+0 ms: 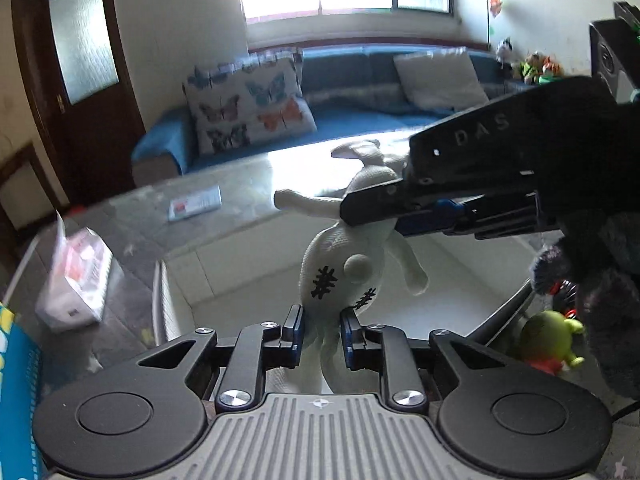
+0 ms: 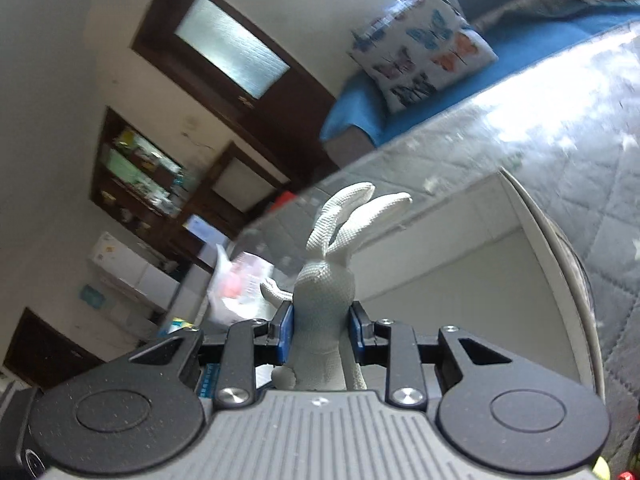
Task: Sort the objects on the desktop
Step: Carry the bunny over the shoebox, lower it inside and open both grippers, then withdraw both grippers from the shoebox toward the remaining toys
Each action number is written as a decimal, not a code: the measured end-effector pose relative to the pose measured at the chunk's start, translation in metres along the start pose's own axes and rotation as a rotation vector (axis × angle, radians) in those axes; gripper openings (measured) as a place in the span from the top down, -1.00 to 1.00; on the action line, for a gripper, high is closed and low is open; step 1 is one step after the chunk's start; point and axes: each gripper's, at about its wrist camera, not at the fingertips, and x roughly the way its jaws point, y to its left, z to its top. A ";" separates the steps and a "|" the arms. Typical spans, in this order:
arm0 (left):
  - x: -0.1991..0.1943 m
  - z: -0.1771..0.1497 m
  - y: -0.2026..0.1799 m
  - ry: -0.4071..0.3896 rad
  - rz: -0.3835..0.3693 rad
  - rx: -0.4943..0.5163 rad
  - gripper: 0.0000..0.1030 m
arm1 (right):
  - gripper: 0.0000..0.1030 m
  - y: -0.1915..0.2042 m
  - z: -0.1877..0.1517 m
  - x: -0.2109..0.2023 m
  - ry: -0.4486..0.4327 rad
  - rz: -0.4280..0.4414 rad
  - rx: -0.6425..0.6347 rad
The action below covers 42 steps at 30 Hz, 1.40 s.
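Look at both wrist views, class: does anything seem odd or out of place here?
Yes. The white knitted rabbit is off the table, hanging in the air upside down, gripped at both ends: the left gripper clamps its head end, the right gripper its body. Two grippers on one small soft toy looks unusual.

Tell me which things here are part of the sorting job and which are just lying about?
In the job:
white knitted rabbit, gripped by both grippers
white bin beneath it
green toy
tissue pack
flat packet

Lying about:
butterfly cushion
sofa
door
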 end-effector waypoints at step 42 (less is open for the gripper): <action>-0.059 -0.040 -0.030 -0.063 -0.019 -0.209 0.49 | -0.57 0.016 -0.064 -0.122 0.013 -0.195 -0.517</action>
